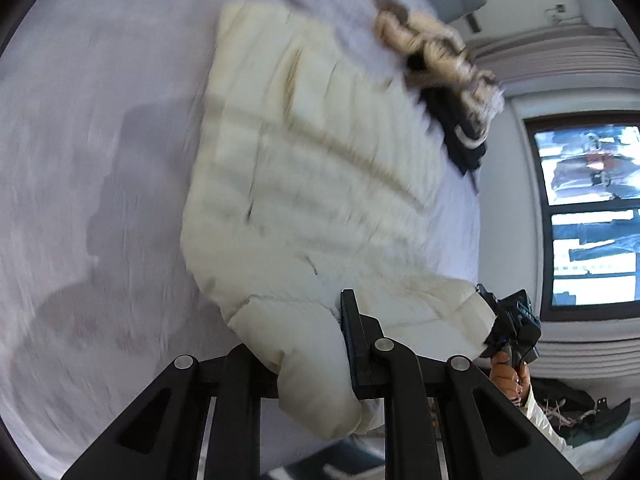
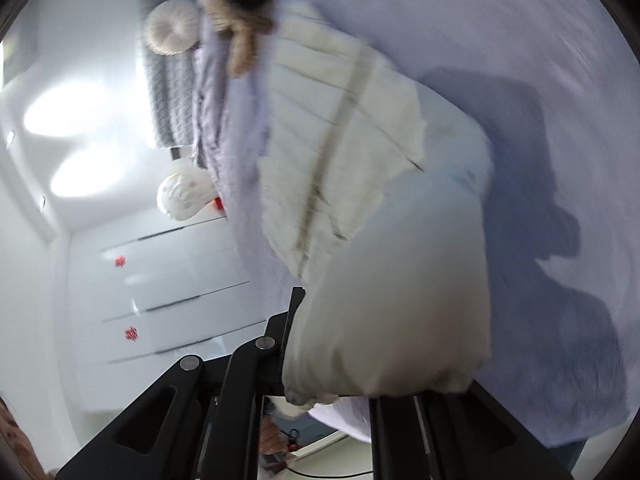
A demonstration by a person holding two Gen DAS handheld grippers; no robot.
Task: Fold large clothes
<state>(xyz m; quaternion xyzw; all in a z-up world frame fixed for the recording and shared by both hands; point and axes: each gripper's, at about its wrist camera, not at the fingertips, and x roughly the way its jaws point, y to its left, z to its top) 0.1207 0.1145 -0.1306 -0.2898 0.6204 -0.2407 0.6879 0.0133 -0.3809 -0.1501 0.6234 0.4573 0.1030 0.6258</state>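
Both the left hand-held gripper (image 1: 316, 344) and right hand-held gripper (image 2: 344, 356) are clamped on the cream puffer jacket (image 1: 304, 168) at the bed (image 1: 100, 120) edge; lift evenly to fold

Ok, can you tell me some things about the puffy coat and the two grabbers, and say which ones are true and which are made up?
1. The puffy jacket is cream white. True.
2. The jacket lies on a wooden floor. False: it lies on a pale lilac bed sheet.
3. The left gripper is clamped on the jacket. True.
4. The right gripper is empty. False: it is shut on another part of the same jacket.
5. A furry beige-and-black garment sits at the jacket's far end. True.
6. The window shows night outside. False: it is bright daylight.
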